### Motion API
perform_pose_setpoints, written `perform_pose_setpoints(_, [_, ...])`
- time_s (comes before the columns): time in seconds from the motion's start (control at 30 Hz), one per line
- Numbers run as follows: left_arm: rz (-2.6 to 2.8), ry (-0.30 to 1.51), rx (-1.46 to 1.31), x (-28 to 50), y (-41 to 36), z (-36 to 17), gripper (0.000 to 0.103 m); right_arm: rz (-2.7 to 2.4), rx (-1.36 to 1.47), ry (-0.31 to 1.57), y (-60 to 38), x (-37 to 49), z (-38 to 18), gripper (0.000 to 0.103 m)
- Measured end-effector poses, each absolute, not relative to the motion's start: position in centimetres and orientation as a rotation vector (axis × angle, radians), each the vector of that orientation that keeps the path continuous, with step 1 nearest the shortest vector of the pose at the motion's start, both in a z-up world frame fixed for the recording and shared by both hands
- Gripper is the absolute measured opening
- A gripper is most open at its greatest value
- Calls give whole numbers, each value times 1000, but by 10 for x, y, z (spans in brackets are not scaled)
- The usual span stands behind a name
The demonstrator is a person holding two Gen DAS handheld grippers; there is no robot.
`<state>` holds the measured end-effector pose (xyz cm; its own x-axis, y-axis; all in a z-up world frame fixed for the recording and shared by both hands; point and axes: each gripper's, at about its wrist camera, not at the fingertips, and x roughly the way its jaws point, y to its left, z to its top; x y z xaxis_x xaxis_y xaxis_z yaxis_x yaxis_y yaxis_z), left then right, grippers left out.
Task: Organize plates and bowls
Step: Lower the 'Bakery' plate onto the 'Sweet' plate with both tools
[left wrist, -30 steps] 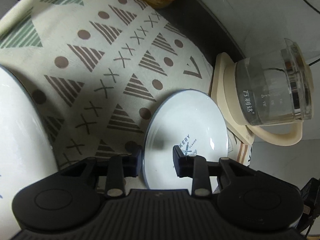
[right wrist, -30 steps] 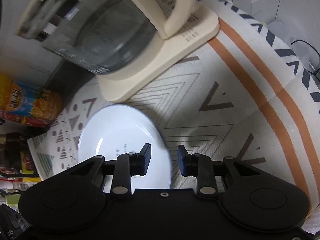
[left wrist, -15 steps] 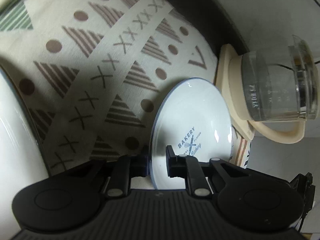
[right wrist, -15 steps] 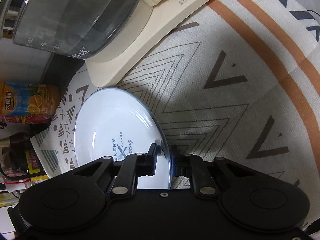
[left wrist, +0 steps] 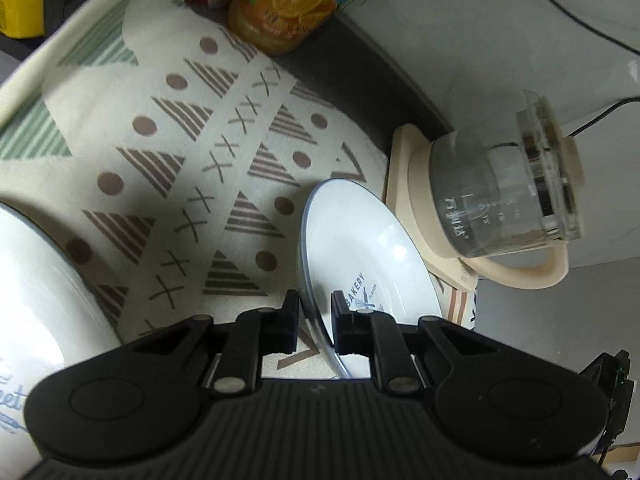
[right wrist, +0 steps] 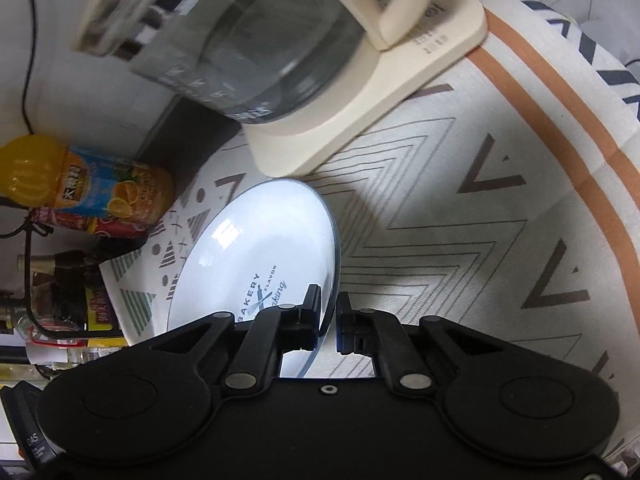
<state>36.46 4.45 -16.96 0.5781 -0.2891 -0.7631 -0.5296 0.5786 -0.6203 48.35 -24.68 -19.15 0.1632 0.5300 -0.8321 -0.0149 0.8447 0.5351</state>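
Observation:
A small white plate (left wrist: 360, 248) with a thin blue rim and a "BAKERY" print hangs tilted on its edge above the patterned cloth (left wrist: 180, 160). My left gripper (left wrist: 315, 320) is shut on its near rim, one finger on each face. In the right wrist view the same plate (right wrist: 256, 248) shows its printed face, and my right gripper (right wrist: 329, 320) is closing its jaws on the opposite rim, with the pads on it. A larger white dish (left wrist: 32, 300) with blue lettering lies at the left edge, partly cut off.
A glass kettle (left wrist: 500, 208) on a cream base stands close beside the plate, seen also as the kettle (right wrist: 260, 40) at the top. An orange juice bottle (left wrist: 280, 8) and other packages stand at the cloth's far edge. A chevron-patterned cloth (right wrist: 440, 220) stretches to the right.
A second ago the plate lay flat on the cloth with both grippers open around its rim. Both have shut on it, and the plate has risen and tipped up on edge.

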Motion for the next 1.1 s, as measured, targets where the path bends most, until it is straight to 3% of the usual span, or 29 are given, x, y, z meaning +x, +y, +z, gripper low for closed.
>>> perform_pose_setpoints(0.6, [174, 939, -933, 276, 79, -126, 14, 497, 396, 1238, -195, 407, -136, 8])
perform_pose_setpoints(1.1, [142, 976, -877, 202, 95, -118, 14, 474, 418, 1217, -183, 318, -128, 9])
